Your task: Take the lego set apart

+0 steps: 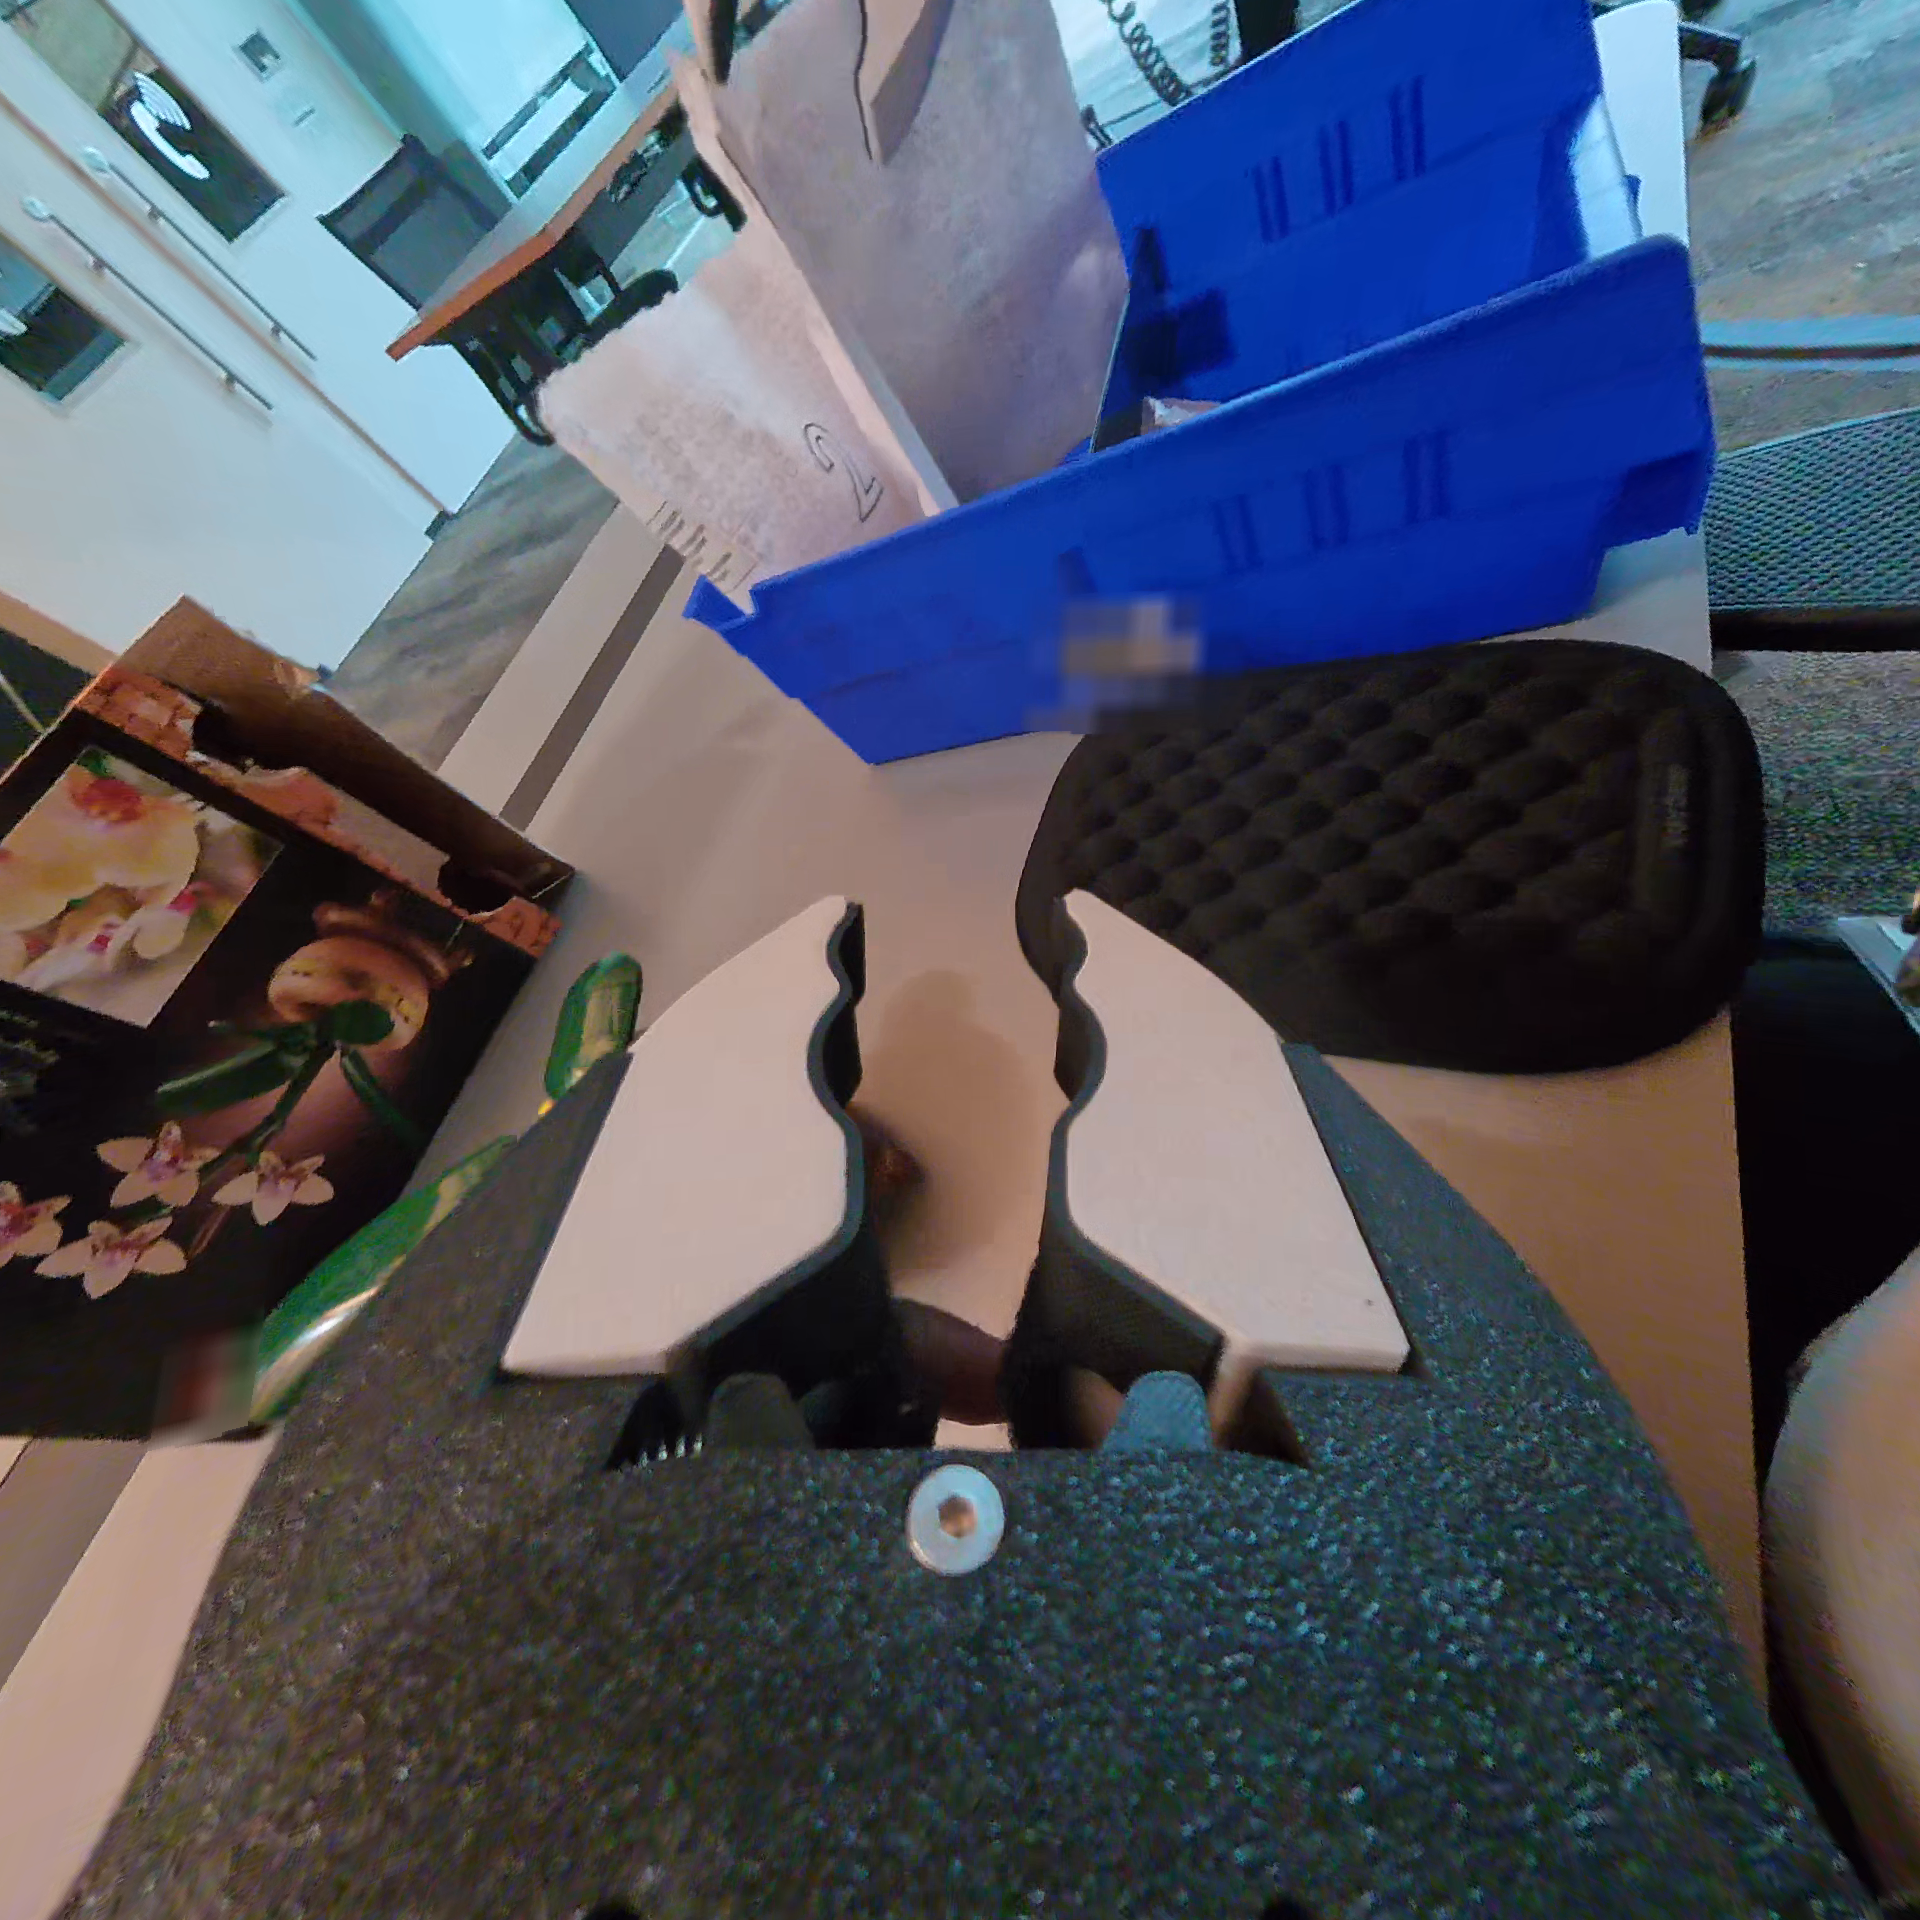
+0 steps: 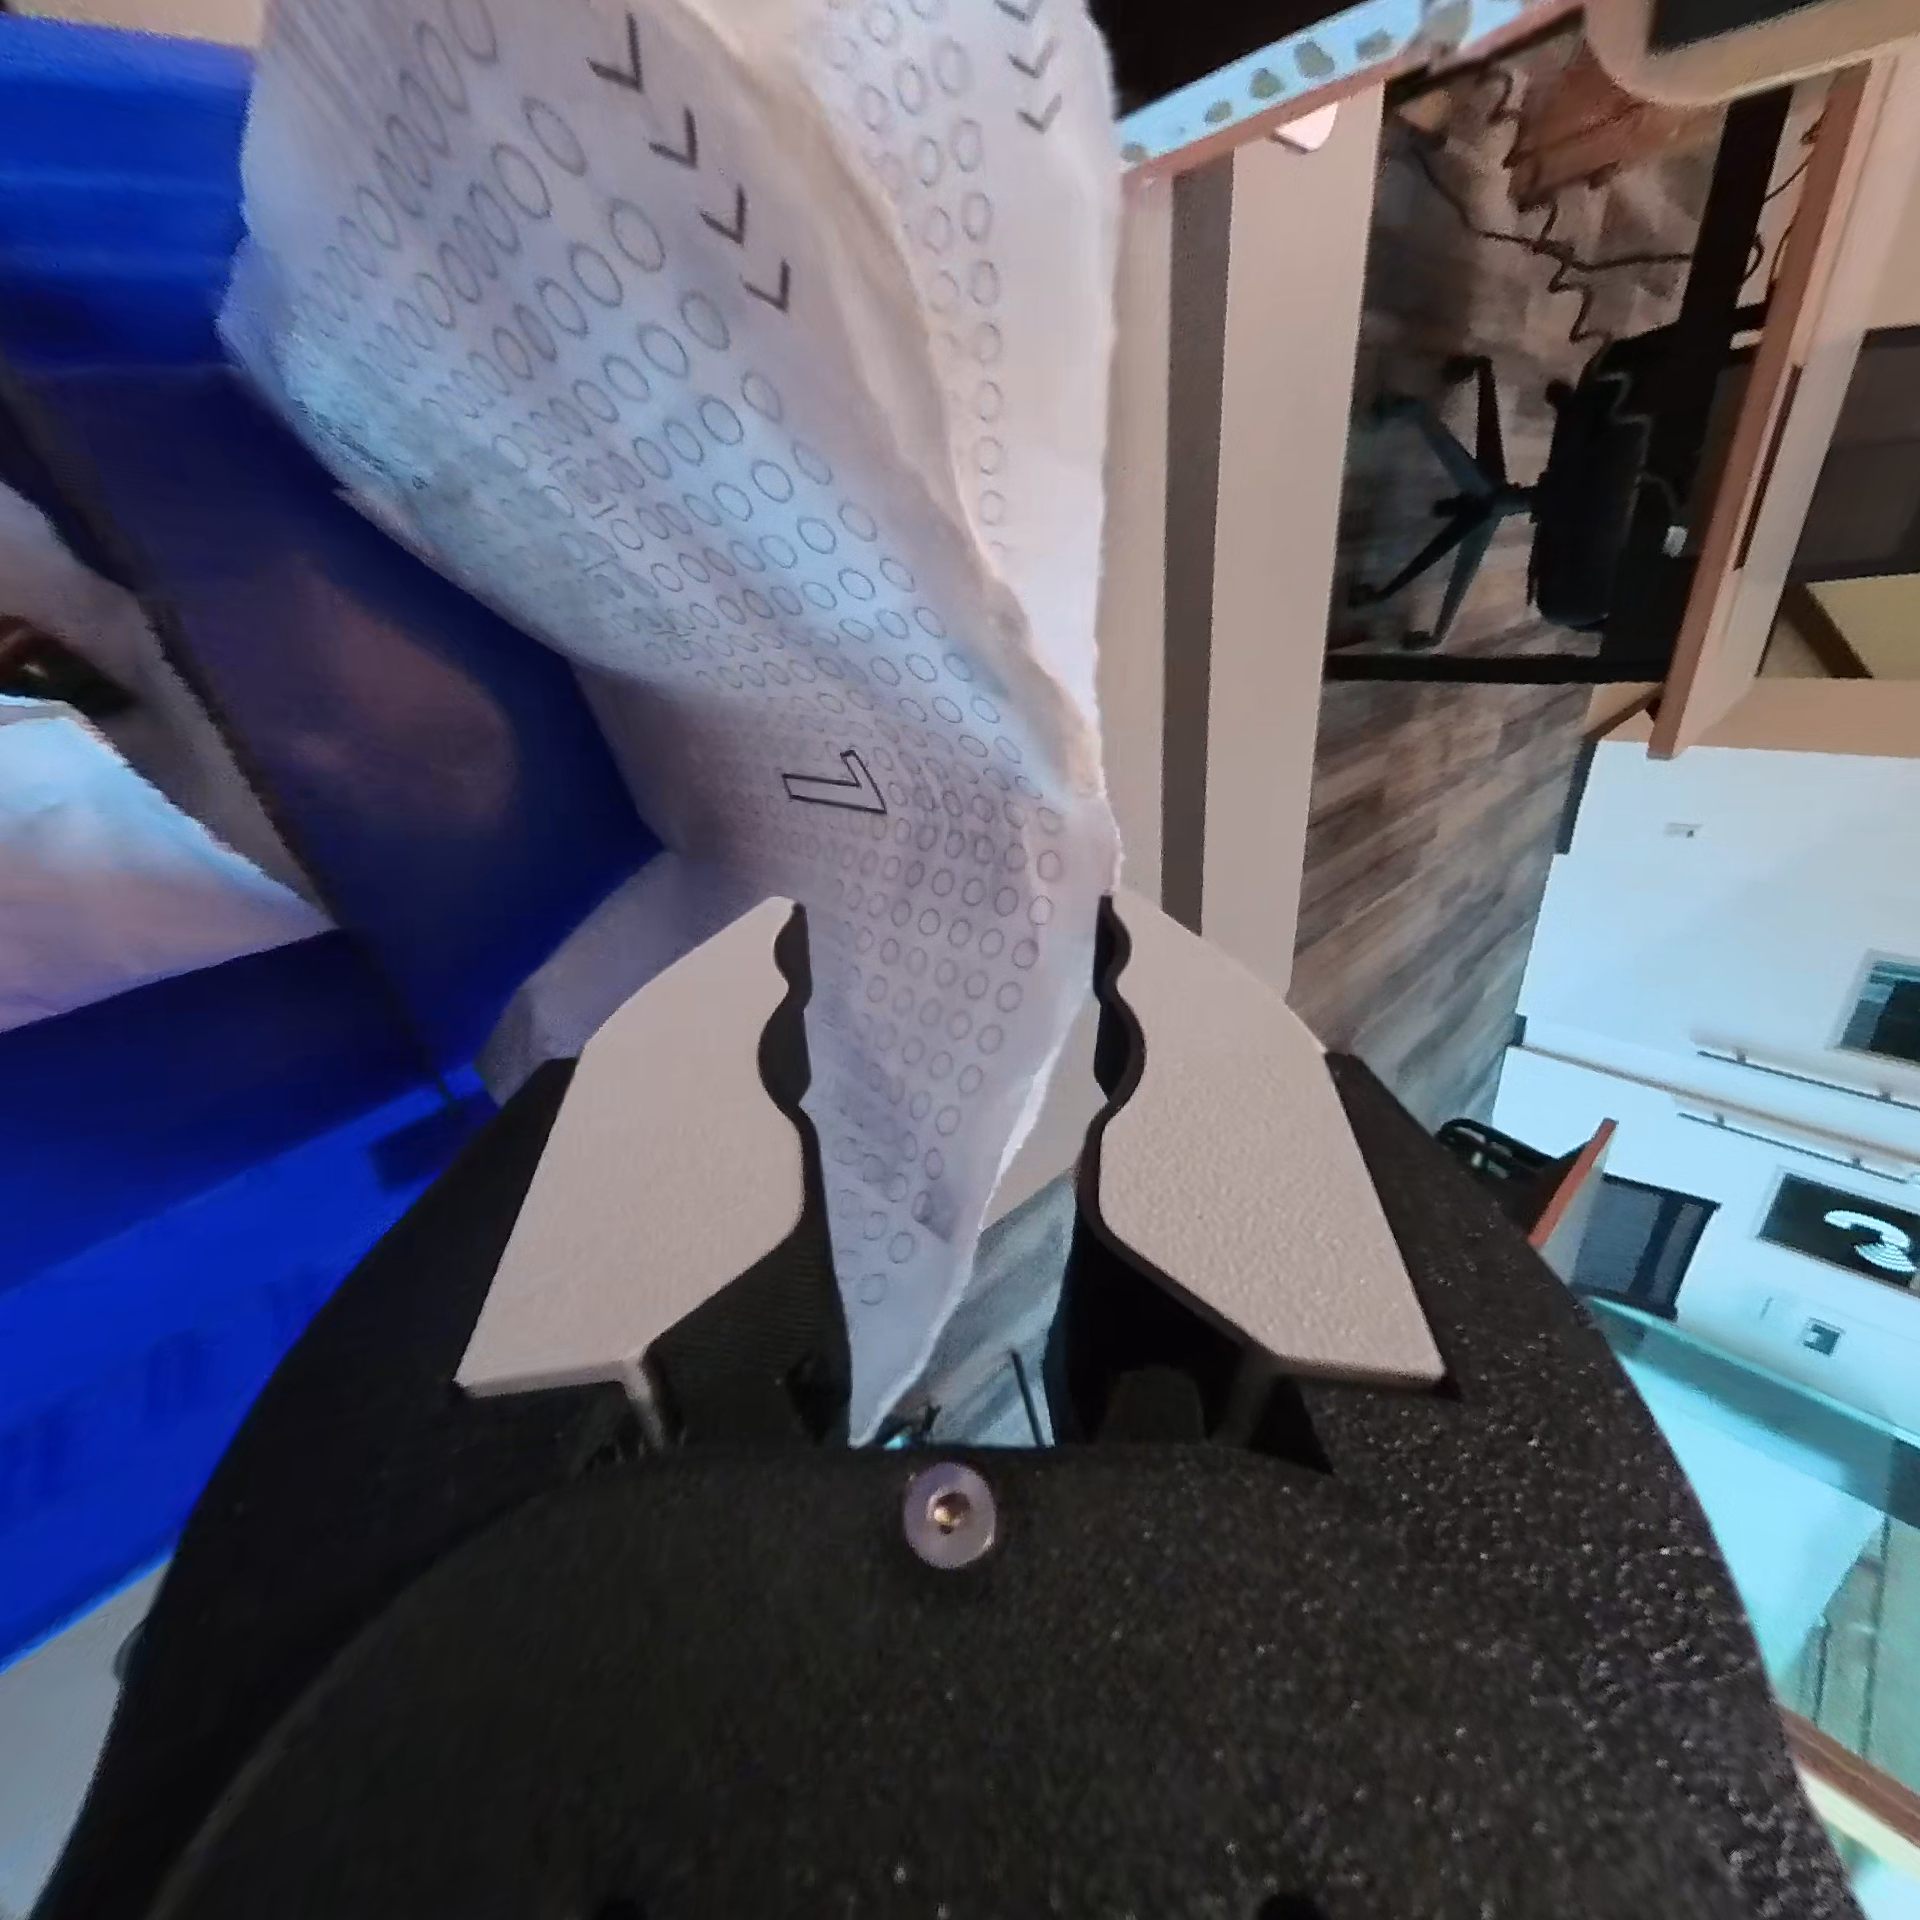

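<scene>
Big blue bins point(image 1: 1299, 582) sit far right on the table point(image 1: 727, 790). Near left, the flower-printed lego box point(image 1: 208, 1039), green pieces point(image 1: 597, 1013) beside it. Left gripper point(image 1: 961, 914) spread, empty. Right gripper point(image 2: 951, 909) spread around a white paper bag point(image 2: 675, 468), not pinching.

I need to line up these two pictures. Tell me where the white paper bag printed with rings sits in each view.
Left wrist view: white paper bag, upper centre, standing behind the blue bins.
Right wrist view: bag, fills upper centre, running down between the right gripper fingers.
Shared landmark: the blue bins.
</scene>
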The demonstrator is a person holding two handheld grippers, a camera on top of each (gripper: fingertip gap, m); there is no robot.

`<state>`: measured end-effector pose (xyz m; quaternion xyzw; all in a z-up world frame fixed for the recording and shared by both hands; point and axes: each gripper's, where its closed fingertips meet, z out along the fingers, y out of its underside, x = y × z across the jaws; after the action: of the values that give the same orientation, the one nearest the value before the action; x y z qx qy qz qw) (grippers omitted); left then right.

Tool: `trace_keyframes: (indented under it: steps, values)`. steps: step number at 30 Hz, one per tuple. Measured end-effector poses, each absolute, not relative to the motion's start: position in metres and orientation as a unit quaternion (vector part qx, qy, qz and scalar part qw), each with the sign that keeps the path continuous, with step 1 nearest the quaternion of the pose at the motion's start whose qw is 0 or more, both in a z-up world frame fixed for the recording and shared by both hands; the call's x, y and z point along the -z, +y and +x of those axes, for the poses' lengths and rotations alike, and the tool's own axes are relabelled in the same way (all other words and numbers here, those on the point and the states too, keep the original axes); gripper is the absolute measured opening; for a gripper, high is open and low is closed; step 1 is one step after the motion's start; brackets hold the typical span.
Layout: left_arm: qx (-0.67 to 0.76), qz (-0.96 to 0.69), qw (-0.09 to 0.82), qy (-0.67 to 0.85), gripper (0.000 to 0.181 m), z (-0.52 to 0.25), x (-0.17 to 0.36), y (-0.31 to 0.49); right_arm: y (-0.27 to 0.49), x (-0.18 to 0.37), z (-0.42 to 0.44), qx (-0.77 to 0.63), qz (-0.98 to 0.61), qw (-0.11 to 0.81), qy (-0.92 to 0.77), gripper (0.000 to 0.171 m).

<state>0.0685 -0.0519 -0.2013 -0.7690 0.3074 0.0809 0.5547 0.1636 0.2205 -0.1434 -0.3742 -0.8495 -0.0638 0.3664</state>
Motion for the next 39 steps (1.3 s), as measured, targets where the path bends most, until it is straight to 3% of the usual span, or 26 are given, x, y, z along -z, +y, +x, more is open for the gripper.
trace_keyframes:
  steps: [6, 9, 10, 12, 14, 18, 23, 24, 25, 26, 34, 39]
  values:
    - [-0.084, -0.774, 0.560, 0.285, 0.034, 0.055, 0.201, -0.066, 0.217, 0.111, 0.152, 0.019, -0.368, 0.415, -0.832, 0.042]
    - [-0.085, -0.775, 0.560, 0.279, 0.034, 0.049, 0.202, -0.070, 0.216, 0.118, 0.150, 0.037, -0.354, 0.378, -0.855, 0.043]
    - [-0.087, -0.775, 0.560, 0.279, 0.034, 0.047, 0.201, -0.072, 0.213, 0.117, 0.147, 0.028, -0.346, 0.363, -0.865, 0.033]
    - [-0.090, -0.775, 0.561, 0.277, 0.034, 0.046, 0.200, -0.074, 0.208, 0.096, 0.130, -0.030, -0.346, 0.370, -0.862, 0.023]
    - [-0.094, -0.773, 0.563, 0.275, 0.034, 0.044, 0.197, -0.076, 0.201, 0.075, 0.109, -0.106, -0.364, 0.347, -0.858, 0.024]
    - [-0.101, -0.773, 0.569, 0.261, 0.034, 0.036, 0.193, -0.080, 0.215, 0.097, 0.079, -0.079, -0.393, 0.226, -0.888, 0.035]
    - [-0.111, -0.780, 0.566, 0.242, 0.034, 0.016, 0.195, -0.091, 0.203, 0.177, 0.092, -0.038, -0.460, -0.036, -0.886, 0.053]
    - [-0.111, -0.781, 0.566, 0.238, 0.034, 0.011, 0.195, -0.093, 0.202, 0.191, 0.099, -0.015, -0.456, -0.073, -0.887, 0.040]
    - [-0.112, -0.782, 0.566, 0.234, 0.034, 0.007, 0.195, -0.095, 0.202, 0.202, 0.106, 0.008, -0.442, -0.105, -0.891, 0.007]
    - [-0.113, -0.783, 0.567, 0.230, 0.035, 0.002, 0.195, -0.096, 0.199, 0.206, 0.112, 0.022, -0.437, -0.135, -0.889, 0.000]
    - [-0.072, -0.757, 0.626, 0.176, 0.063, -0.016, 0.162, -0.093, 0.200, 0.118, 0.073, 0.013, -0.412, 0.060, -0.909, 0.000]
    - [-0.084, -0.735, 0.652, 0.168, 0.067, -0.026, 0.129, -0.074, 0.176, 0.056, 0.051, 0.037, -0.387, 0.141, -0.910, 0.000]
